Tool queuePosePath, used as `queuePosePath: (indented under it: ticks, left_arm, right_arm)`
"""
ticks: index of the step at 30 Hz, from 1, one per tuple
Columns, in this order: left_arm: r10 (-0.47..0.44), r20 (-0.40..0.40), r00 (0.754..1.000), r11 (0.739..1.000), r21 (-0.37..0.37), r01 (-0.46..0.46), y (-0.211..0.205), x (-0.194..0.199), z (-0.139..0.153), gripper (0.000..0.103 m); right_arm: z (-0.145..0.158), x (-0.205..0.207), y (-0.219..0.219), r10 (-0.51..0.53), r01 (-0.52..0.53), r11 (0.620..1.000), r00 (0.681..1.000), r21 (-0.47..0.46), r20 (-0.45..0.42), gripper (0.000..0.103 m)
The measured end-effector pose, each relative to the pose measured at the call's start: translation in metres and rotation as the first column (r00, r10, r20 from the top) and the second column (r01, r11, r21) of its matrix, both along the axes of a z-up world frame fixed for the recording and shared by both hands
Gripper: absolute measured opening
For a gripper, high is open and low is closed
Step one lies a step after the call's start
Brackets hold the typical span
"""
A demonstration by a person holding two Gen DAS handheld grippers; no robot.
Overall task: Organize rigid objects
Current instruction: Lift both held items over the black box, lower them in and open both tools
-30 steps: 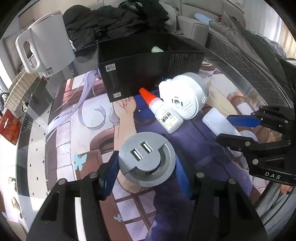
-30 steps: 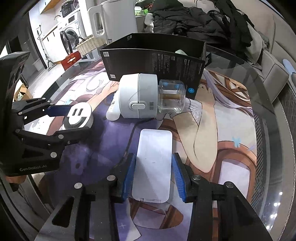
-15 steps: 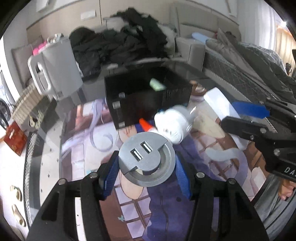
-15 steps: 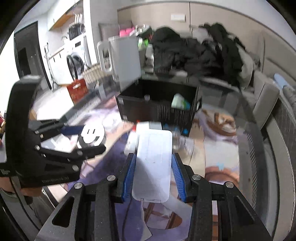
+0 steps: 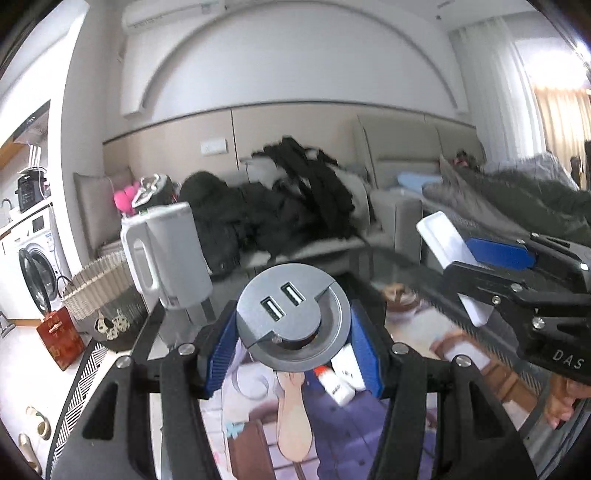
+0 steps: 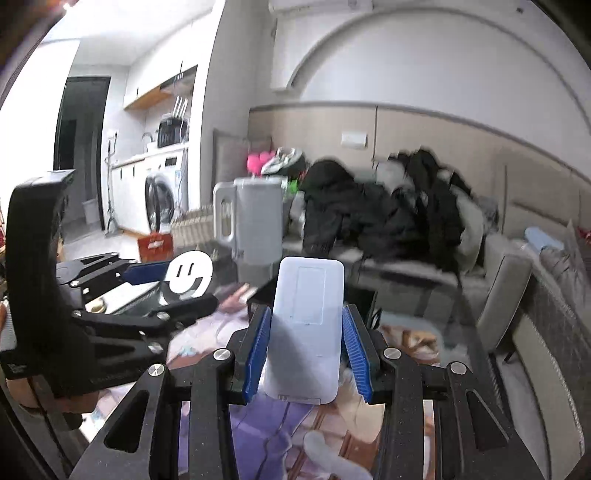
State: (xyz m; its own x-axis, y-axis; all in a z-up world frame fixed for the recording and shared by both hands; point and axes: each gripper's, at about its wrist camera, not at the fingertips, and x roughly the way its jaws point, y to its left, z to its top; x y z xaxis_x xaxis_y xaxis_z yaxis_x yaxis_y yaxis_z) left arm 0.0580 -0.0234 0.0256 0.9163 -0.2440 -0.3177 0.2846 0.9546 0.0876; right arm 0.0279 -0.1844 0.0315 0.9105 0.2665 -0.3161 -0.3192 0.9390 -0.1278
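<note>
We are viewing the left gripper (image 5: 293, 356) clamping the round grey USB hub (image 5: 291, 325) between its blue pads, and the right gripper (image 6: 306, 352) squeezing the flat white remote (image 6: 306, 328) likewise. Both are now lifted clear of the printed table mat (image 5: 295, 443), having risen since a second ago. The black box seen earlier is now hidden. Beyond, the white kettle (image 5: 166, 254) is standing.

White walls carry an arched recess (image 5: 295, 74) and an air conditioner (image 5: 173, 13). A beige sofa (image 6: 517, 266) along the panelled wall is heaped with dark clothes (image 5: 295, 206). A washing machine (image 6: 162, 195) stands at left; bright curtains (image 5: 561, 114) glow at right.
</note>
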Motion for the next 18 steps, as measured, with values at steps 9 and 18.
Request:
queuePosePath:
  ticks: [9, 18]
  left_arm:
    - [0.032, 0.02, 0.999, 0.999, -0.039, -0.031, 0.004, 0.016, 0.011, 0.057]
    - [0.07, 0.066, 0.995, 0.993, -0.1, -0.063, 0.005, 0.042, 0.03, 0.057]
  right_arm:
    - [0.021, -0.013, 0.008, 0.0, -0.001, 1.0, 0.996, 0.017, 0.093, 0.04]
    - [0.045, 0.01, 0.016, -0.015, 0.009, 0.999, 0.987, 0.034, 0.158, 0.04]
